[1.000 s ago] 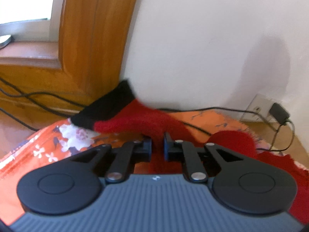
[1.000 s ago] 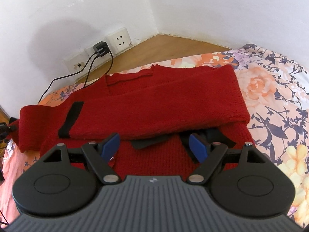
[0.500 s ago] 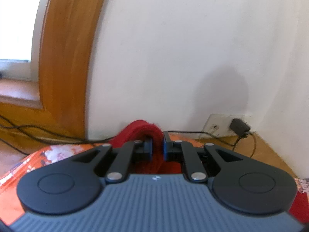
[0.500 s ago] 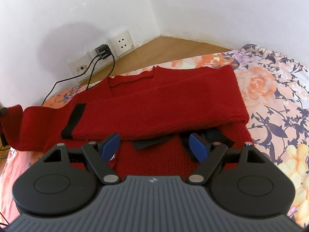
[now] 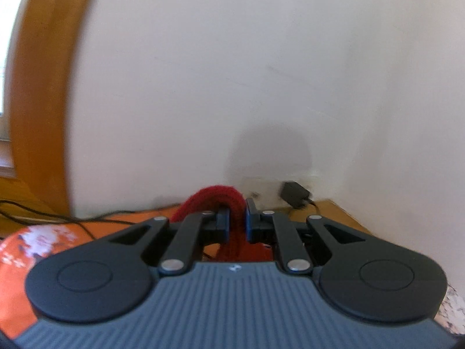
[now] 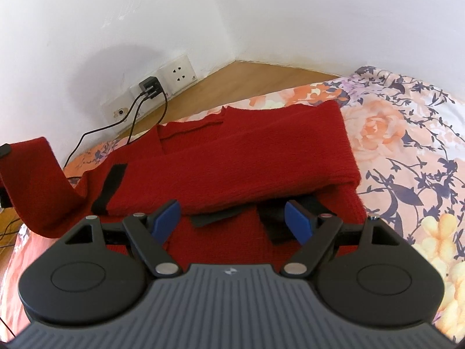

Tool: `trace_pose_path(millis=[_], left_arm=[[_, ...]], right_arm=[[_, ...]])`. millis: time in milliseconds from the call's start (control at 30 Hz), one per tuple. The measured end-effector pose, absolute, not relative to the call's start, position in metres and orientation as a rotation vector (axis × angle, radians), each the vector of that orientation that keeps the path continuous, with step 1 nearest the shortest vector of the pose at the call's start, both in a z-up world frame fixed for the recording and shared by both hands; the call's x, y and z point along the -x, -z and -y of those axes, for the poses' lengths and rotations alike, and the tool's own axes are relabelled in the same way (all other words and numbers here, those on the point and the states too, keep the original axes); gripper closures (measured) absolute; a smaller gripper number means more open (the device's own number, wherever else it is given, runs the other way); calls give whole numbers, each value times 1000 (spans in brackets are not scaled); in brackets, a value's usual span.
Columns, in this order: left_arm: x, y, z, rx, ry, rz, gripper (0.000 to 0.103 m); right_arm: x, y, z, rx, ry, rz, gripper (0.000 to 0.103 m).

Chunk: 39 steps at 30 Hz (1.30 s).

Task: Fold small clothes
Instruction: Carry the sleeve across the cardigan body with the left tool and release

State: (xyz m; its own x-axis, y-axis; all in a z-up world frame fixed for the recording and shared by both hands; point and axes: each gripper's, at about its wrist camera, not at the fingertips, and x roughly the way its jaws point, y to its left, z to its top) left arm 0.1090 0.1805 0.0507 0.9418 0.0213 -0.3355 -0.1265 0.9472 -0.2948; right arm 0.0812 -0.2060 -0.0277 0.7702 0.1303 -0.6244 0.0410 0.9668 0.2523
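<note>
Left wrist view: left gripper (image 5: pixel 236 218) is seen clamped on a raised strip of the red knitted garment (image 5: pixel 223 196). Right wrist view: right gripper (image 6: pixel 232 221) is held wide apart, empty, above the garment (image 6: pixel 247 157) spread on the floral bedsheet (image 6: pixel 407 151).

**No readable text anywhere**

Looked over both wrist views and there's nothing to read. The only mark is a tiny pale logo (image 6: pixel 229 271) on the ribbed grey body of each gripper, too small to make out. No labels, brands or numbers otherwise.
</note>
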Motion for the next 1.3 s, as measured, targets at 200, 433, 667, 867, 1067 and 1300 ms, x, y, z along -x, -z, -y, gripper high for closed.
trace_pose_path(millis=[200, 433, 667, 867, 1067, 1300], left_arm=[[-117, -39, -146, 311, 5, -392, 91], [-124, -13, -117, 310, 67, -469, 91], [-126, 20, -102, 308, 88, -571, 89], [-124, 29, -93, 284, 112, -616, 64], [-115, 26, -92, 292, 109, -636, 54], [-98, 18, -101, 242, 58, -665, 52]], right_arm=[[-77, 30, 218, -275, -34, -693, 19], [-73, 30, 228, -288, -16, -694, 19], [-74, 32, 230, -288, -22, -706, 19], [-78, 32, 225, -279, -47, -718, 19], [-89, 28, 211, -268, -108, -732, 19], [-109, 18, 181, -280, -236, -742, 18]])
